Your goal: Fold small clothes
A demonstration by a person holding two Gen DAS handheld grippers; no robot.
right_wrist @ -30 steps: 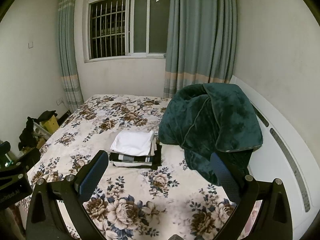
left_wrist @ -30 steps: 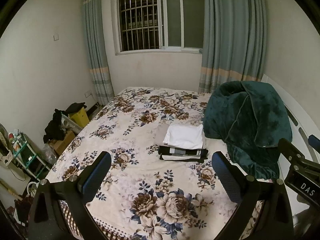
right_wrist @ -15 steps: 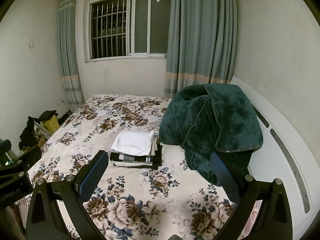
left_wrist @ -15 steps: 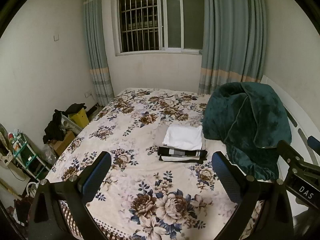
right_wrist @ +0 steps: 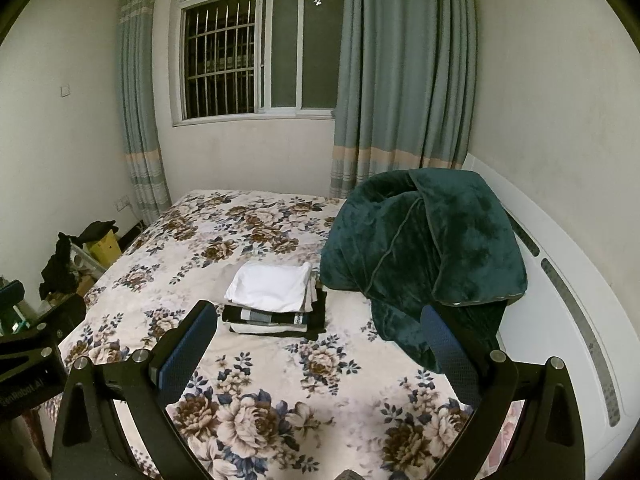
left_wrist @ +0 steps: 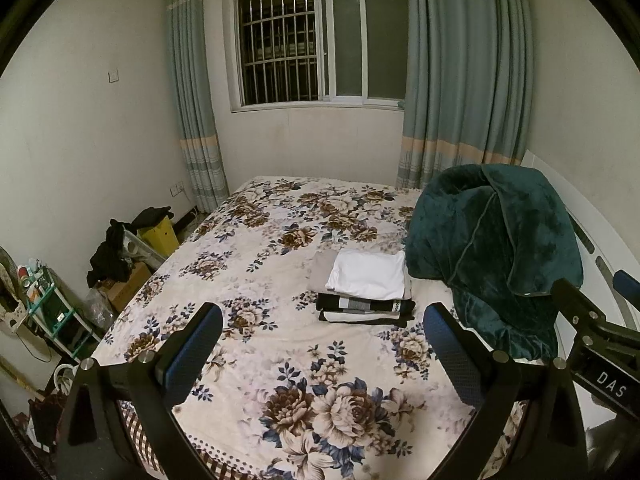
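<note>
**Both tools empty above the bed, folded pile ahead**

The left tool (left_wrist: pixel 322 344) is spread wide with nothing between its blue-padded fingers (left_wrist: pixel 192 344), held above the near part of the bed. The right tool (right_wrist: pixel 320 344) is likewise spread wide and empty, at much the same height; its black body also shows at the right edge of the left wrist view.

Past both tools lies the flowered bedspread (left_wrist: pixel 256 280), smooth and bare in the near half. Further on, toward the right side of the bed, sits the pile of clothes (left_wrist: pixel 366 294): a white garment (right_wrist: pixel 272 286) folded on top, dark and striped pieces under it, and a grey piece (left_wrist: pixel 322 270) poking out on the far left. The pile sits just beside a heaped green blanket (right_wrist: pixel 424 248), which leans against the white headboard (right_wrist: pixel 568 280). No loose, unfolded garment is visible on the bed, so the folding looks largely done, though something may be hidden behind the blanket.

The clothes look light, soft and limp. They should sag and unfold if lifted by one corner, so a piece is best pinched at two points along one folded edge, one tool at each end. The top white piece could slide off the stack if nudged sideways.

Beyond the bed stand a barred window (left_wrist: pixel 316 40), curtains (left_wrist: pixel 464 72) and clutter on the floor at the left.
</note>
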